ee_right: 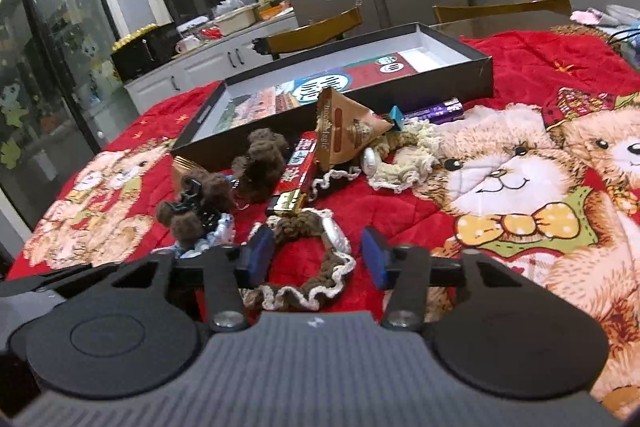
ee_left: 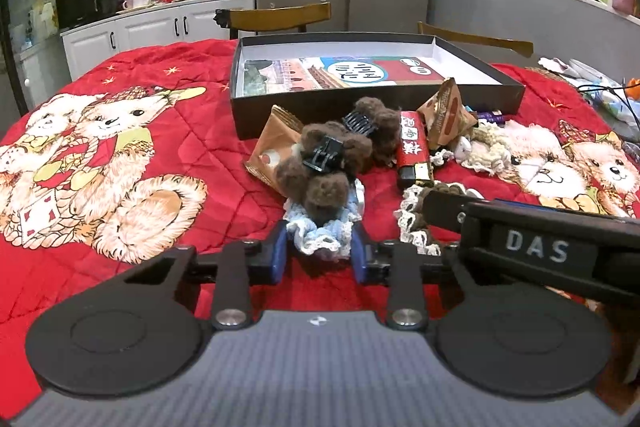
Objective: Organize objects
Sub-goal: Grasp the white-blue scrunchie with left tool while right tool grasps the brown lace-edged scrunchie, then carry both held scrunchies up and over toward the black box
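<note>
My left gripper (ee_left: 320,251) is shut on a light blue and white crochet scrunchie (ee_left: 320,233); both blue pads touch its sides. A brown pom-pom hair claw (ee_left: 324,163) lies on the scrunchie's far part. My right gripper (ee_right: 316,255) is open around a brown scrunchie with white trim (ee_right: 316,291). Its left pad touches the scrunchie and its right pad stands just clear. An open black box (ee_left: 376,107) (ee_right: 460,79) with a printed sheet inside sits beyond the pile on the red quilt.
Before the box lie a second pom-pom claw (ee_right: 260,155), a red snack bar (ee_right: 296,163), a triangular brown packet (ee_right: 344,131), a cream scrunchie (ee_right: 404,155) and a purple bar (ee_right: 436,113). Wooden chairs (ee_left: 280,17) stand behind the table. Cables (ee_left: 608,91) lie far right.
</note>
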{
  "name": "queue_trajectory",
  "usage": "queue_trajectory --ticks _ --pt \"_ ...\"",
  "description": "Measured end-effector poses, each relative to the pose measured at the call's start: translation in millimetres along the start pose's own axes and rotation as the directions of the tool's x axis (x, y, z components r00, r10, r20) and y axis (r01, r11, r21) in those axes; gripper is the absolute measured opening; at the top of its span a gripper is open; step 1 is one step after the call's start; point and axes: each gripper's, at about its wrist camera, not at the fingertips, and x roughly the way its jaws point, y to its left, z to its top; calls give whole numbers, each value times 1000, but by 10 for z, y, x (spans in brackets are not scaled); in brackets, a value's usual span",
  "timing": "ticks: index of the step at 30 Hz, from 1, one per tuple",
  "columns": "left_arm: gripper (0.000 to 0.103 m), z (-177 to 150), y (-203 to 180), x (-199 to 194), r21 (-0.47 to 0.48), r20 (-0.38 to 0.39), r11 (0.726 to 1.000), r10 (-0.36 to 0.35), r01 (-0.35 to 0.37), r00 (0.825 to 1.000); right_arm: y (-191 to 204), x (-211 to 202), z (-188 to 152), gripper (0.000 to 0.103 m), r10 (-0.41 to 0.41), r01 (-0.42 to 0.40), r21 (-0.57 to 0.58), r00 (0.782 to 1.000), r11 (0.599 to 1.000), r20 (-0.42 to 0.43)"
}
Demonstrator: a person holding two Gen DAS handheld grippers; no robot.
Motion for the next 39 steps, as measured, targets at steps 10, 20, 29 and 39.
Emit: queue_trajectory --ticks 10,20,29,39 --pt "22 0 5 -10 -3 9 1000 4 -4 1000 8 21 -1 20 -54 54 -9 999 999 2" --pt "6 -7 64 -48 -35 32 999 12 -10 999 -55 -65 -8 16 4 -5 25 999 1000 45" --pt "4 -43 38 -241 -31 124 998 60 -57 990 -111 -159 -20 16 23 -30 60 995 998 100" --pt "3 -129 92 -385 -68 134 997 48 -39 990 -148 -195 -28 16 22 -31 80 992 996 121"
